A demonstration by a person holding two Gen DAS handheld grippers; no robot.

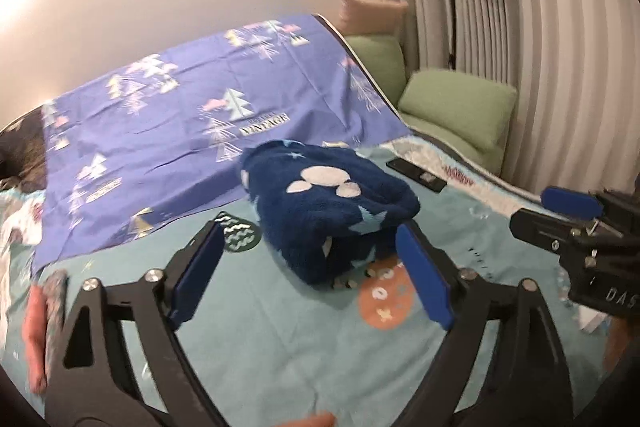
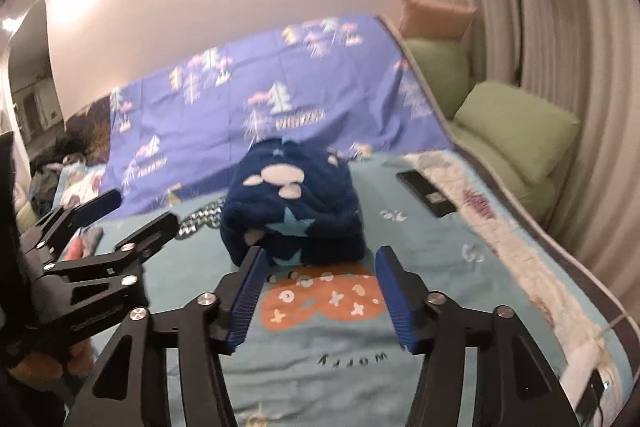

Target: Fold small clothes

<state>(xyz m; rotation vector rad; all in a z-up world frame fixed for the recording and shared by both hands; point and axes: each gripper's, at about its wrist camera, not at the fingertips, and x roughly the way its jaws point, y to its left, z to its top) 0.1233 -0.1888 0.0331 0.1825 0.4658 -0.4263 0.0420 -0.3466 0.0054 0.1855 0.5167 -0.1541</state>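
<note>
A folded navy fleece garment [image 1: 332, 203] [image 2: 292, 203] with white mouse-head shapes and pale blue stars lies as a compact bundle on the teal bedspread [image 1: 260, 327] [image 2: 320, 367]. My left gripper [image 1: 310, 239] [image 2: 138, 211] is open, its blue pads [image 1: 200, 275] spread wide just short of the bundle's near side, with nothing between them. To its right, my right gripper [image 2: 320, 255] [image 1: 548, 213] is also open and holds nothing; its tips stop just before the bundle's front edge. Neither gripper touches the garment.
A purple sheet with a tree print [image 1: 180, 115] [image 2: 240, 107] covers the far half of the bed. A flat black device [image 1: 416, 175] [image 2: 426, 193] lies right of the bundle. Green cushions [image 1: 456, 111] [image 2: 516, 131] and a curtain stand at the right. Pink and grey cloth [image 1: 44, 323] lies at the left edge.
</note>
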